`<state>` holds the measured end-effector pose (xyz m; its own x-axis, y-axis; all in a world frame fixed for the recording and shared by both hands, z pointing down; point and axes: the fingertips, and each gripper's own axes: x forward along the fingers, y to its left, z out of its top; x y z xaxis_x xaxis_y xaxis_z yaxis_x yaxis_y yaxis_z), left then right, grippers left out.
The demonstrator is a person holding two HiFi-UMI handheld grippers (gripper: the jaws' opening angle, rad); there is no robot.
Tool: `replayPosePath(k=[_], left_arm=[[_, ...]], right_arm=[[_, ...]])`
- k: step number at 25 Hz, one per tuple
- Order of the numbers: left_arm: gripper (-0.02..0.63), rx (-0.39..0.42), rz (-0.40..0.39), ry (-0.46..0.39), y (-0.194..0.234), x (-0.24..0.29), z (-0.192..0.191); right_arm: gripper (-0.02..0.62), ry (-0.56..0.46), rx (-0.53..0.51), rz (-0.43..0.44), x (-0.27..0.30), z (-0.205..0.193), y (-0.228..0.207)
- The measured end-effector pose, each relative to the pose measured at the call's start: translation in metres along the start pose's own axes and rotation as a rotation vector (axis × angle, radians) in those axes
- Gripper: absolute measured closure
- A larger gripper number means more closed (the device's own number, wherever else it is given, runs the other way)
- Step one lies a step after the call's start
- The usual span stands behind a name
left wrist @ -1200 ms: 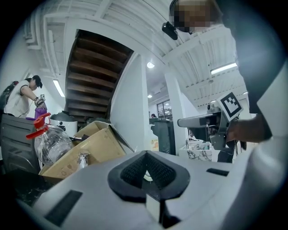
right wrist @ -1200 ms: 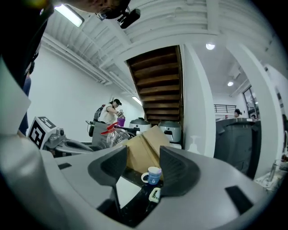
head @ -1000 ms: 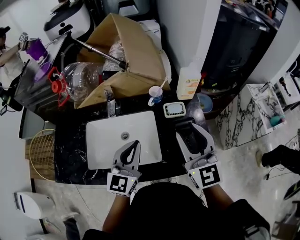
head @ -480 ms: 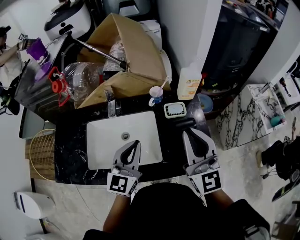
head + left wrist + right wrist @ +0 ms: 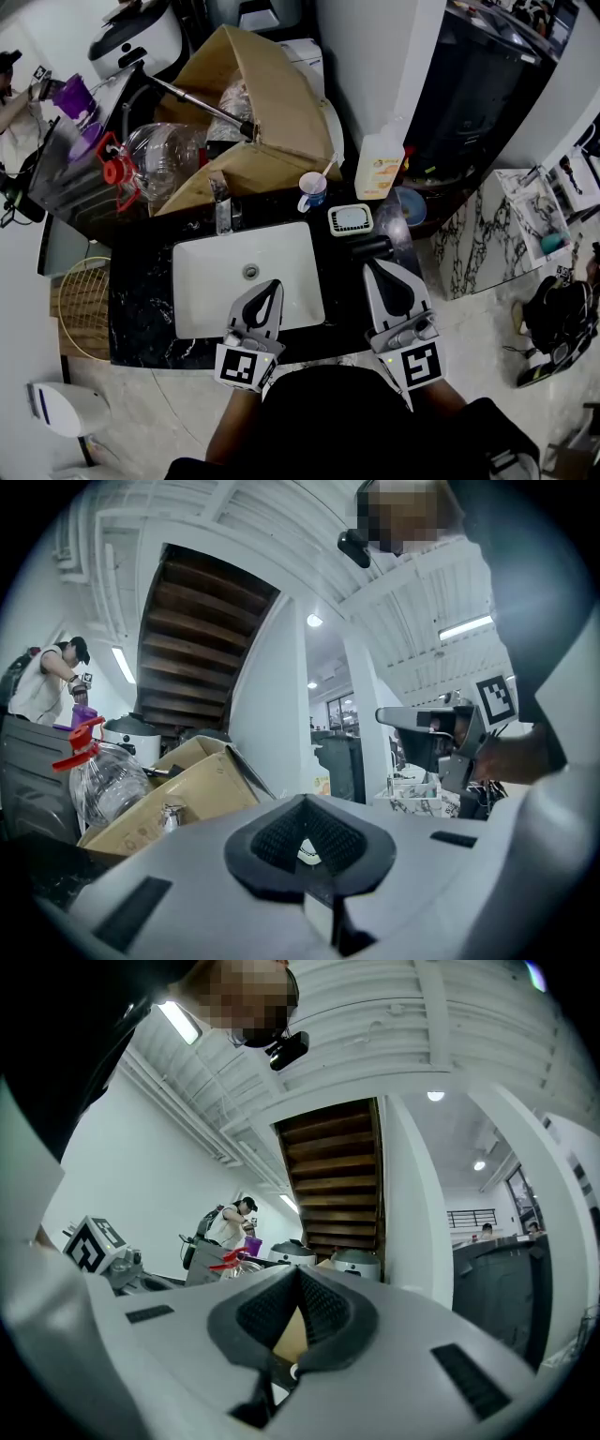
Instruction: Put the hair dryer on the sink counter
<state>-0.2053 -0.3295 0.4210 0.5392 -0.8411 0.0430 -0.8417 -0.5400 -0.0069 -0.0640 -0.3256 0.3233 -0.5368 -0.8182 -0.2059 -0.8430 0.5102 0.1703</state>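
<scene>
One hair dryer (image 5: pixel 368 247) on counter (image 5: pixel 141 281), right gripper (image 5: pixel 379 267) just closed, empty

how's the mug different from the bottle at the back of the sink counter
The mug is short, blue and white, open-topped, with a thin stick leaning out; the bottle is taller and cream with an orange label. The mug stands just behind the basin, the bottle further right. Both stand upright.
</scene>
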Motion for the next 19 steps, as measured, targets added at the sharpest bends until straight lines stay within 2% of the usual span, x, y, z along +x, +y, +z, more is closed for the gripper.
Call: replayPosePath(k=[11,19], left_arm=[[0.611,0.002,-0.004,-0.003,-0.001,0.002,-0.001],[0.611,0.009,-0.008,-0.013,-0.003,0.003,-0.002]], right_arm=[[0.597,0.029,0.001,-0.024,0.000,-0.008,-0.004],[0.597,0.057,-0.067,-0.028,0.000,-0.014,0.002]])
